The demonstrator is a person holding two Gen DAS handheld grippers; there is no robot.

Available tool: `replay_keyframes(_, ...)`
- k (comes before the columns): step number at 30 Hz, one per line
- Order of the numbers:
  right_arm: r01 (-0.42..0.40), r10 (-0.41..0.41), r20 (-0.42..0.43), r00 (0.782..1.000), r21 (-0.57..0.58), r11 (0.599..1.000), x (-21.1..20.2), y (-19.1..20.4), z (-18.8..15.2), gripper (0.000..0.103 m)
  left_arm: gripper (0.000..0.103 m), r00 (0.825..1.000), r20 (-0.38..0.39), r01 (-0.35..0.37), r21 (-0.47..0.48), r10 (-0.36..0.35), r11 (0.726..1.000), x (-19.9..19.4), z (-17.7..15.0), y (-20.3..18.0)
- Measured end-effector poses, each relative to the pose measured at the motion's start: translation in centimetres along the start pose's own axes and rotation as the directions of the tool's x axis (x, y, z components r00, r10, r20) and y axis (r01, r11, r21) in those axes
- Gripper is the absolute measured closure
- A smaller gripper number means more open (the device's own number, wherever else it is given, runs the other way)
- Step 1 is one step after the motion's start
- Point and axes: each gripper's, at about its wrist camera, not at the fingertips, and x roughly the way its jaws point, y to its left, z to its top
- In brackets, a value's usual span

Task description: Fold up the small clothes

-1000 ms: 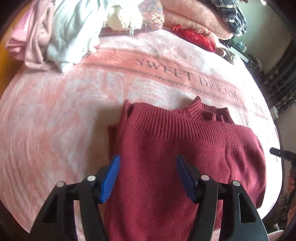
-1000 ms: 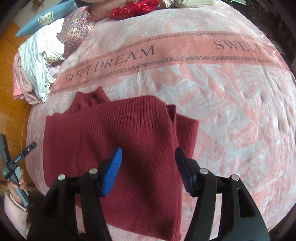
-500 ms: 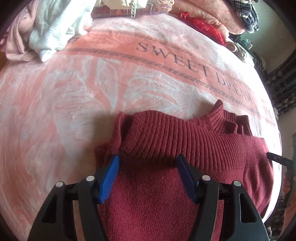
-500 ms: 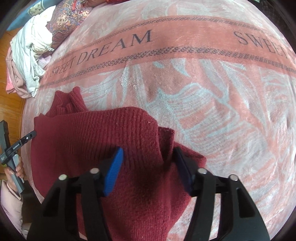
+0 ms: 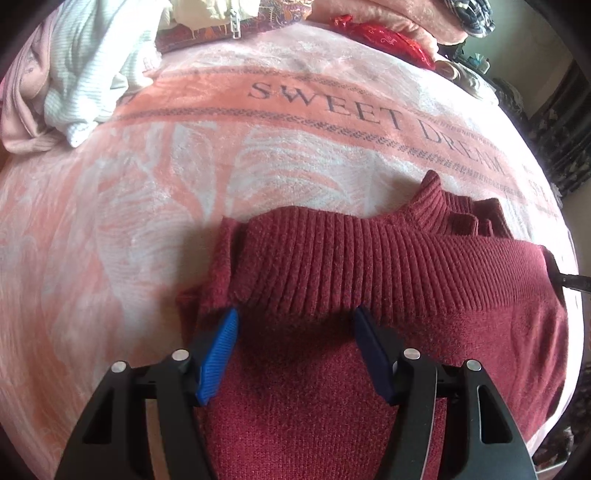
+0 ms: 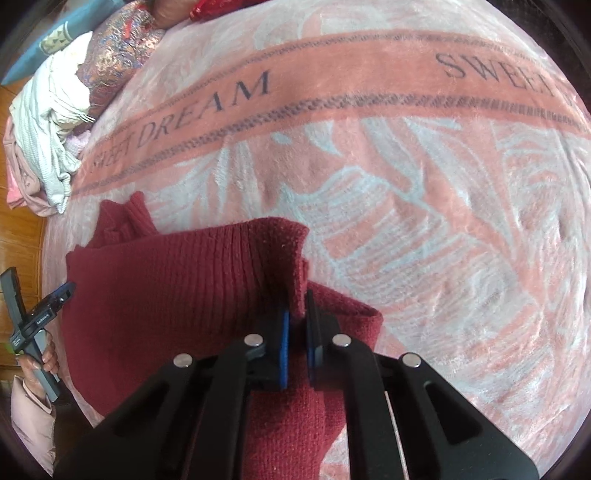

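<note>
A dark red knit sweater [image 5: 369, 266] lies folded on the pink blanket [image 5: 147, 203], its ribbed hem doubled over on top and the collar poking out behind. My left gripper [image 5: 295, 314] points steeply down over the hem's left end. It stands open, the blue pads either side of the ribbed band, not pinching it. In the right wrist view my right gripper [image 6: 297, 306] is shut on the right corner of the sweater [image 6: 177, 295], and a pinched ridge of knit stands up between the pads. A hand holds the left gripper [image 6: 37, 317] at the sweater's far left edge.
The "SWEET DREAM" blanket [image 6: 443, 221] covers the bed. A pile of white and pink clothes [image 5: 85, 66] sits at the back left, also visible as the clothes pile [image 6: 48, 122]. Patterned and red pillows [image 5: 384, 33] line the headboard side. Wooden floor [image 6: 18, 240] shows past the bed's left edge.
Both grippers came down onto the sweater. The right gripper's jaws closed from wide apart onto the sweater's right corner, bunching the knit. The left stayed open.
</note>
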Motion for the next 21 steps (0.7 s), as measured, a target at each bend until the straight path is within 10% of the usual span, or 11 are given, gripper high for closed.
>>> replay_keyframes(8,0.045,-0.044,0.030,0.999,-0.022,0.999,0.1,0.5,-0.3,0.096,0.037,1.000,0.008,-0.009,0.012,0.009,1.000,0.2,-0.2,-0.2)
replay_keyframes(12,-0.025,0.025,0.015,1.000,-0.004,1.000,-2.6,0.8,-0.7,0.068,0.038,1.000,0.003,0.009,-0.037,-0.009,0.999,-1.7,-0.1,0.3)
replay_keyframes(21,-0.071,0.070,0.073,0.995,0.011,0.997,-9.5,0.6,-5.7,0.063,0.037,0.994,0.063,0.094,-0.166,-0.084,0.982,-8.4,-2.9,1.3)
